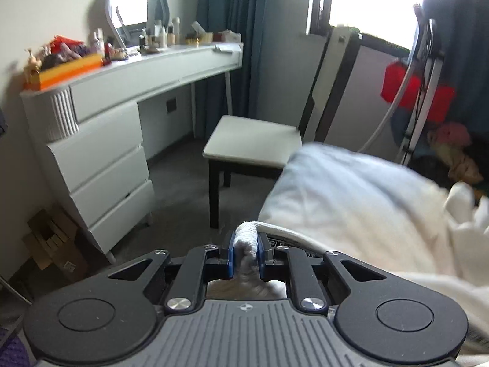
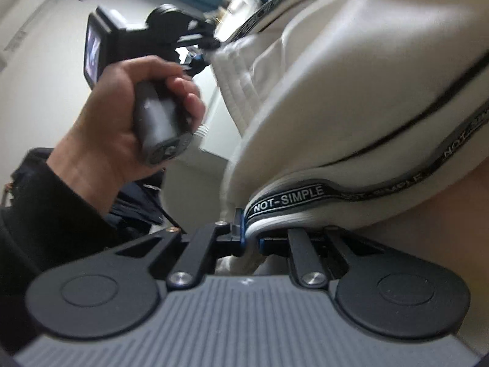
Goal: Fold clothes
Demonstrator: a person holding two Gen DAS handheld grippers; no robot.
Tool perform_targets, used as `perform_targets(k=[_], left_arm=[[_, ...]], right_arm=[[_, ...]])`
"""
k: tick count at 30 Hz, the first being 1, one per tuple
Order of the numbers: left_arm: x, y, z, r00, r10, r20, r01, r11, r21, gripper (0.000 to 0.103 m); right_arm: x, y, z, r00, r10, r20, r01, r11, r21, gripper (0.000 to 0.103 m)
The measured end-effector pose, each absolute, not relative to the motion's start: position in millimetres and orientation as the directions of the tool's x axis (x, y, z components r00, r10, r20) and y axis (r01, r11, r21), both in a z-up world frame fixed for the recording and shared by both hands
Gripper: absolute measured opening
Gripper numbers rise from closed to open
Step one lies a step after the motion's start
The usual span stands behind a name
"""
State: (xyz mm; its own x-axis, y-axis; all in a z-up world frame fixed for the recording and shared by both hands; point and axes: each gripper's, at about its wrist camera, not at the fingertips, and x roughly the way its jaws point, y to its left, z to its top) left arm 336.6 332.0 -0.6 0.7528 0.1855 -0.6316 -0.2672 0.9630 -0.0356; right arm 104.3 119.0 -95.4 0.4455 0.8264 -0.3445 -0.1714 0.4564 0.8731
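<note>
Both tongs [image 1: 246,252] [image 2: 250,234] pinch the soft cream garment [image 2: 351,76]

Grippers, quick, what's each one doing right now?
Left gripper: closed on the white garment, at a ribbed edge.
Right gripper: closed on the same garment, at its NOT-SIMPLE tape.

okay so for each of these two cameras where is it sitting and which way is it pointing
Left wrist: on the left gripper, facing the white dresser and stool; its jaws pinch the cream garment.
Right wrist: on the right gripper, looking up at the left hand; jaws grip the lettered trim.
Shared: the garment.
</note>
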Motion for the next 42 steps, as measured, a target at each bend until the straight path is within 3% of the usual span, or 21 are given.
perform_targets(k=[6, 9, 11, 16, 18, 22, 26, 31, 42], left_arm=[[318.8, 340.8, -12.4, 0.792, 0.139, -0.594, -0.238, 0.967, -0.090, 0.022], [291.3, 338.1, 6.6, 0.794, 0.120, -0.595, -0.238, 0.963, -0.124, 0.033], [269.0, 328.1, 22.1, 0.806, 0.104, -0.583, -0.216, 0.968, -0.127, 0.050], [205.9, 291.3, 54.1, 0.841, 0.058, -0.538, -0.165, 0.974, -0.153, 0.072], [177.0, 266.2, 64.2, 0.852, 0.042, -0.522, -0.139, 0.979, -0.149, 0.073], [119.4, 211.1, 79.2, 0.884, -0.015, -0.468, -0.069, 0.984, -0.163, 0.074], [68.5, 162.1, 87.3, 0.909, -0.062, -0.412, -0.028, 0.978, -0.209, 0.078], [24.2, 106.2, 83.2, 0.904, -0.138, -0.404, 0.041, 0.970, -0.241, 0.078], [-3.9, 19.5, 46.3, 0.858, -0.257, -0.445, 0.188, 0.963, -0.194, 0.080]], right_arm=[[110.9, 117.7, -75.8, 0.402, 0.831, -0.384, -0.274, 0.509, 0.816, 0.016], [102.3, 113.5, -60.0, 0.392, 0.808, -0.440, -0.351, 0.574, 0.740, 0.016], [90.3, 107.2, -48.4, 0.395, 0.790, -0.469, -0.391, 0.607, 0.692, 0.018], [52.0, 81.6, -2.9, 0.494, 0.721, -0.486, -0.471, 0.691, 0.548, 0.020], [46.4, 62.9, 13.7, 0.547, 0.691, -0.473, -0.477, 0.721, 0.503, 0.021], [9.7, 6.0, 43.5, 0.700, 0.569, -0.432, -0.432, 0.819, 0.379, 0.036], [-18.9, -47.8, 69.7, 0.825, 0.418, -0.381, -0.348, 0.906, 0.240, 0.035], [-53.6, -125.7, 87.0, 0.920, 0.310, -0.240, -0.262, 0.942, 0.209, 0.035], [-66.2, -193.4, 57.7, 0.948, 0.237, -0.213, -0.230, 0.971, 0.060, 0.033]])
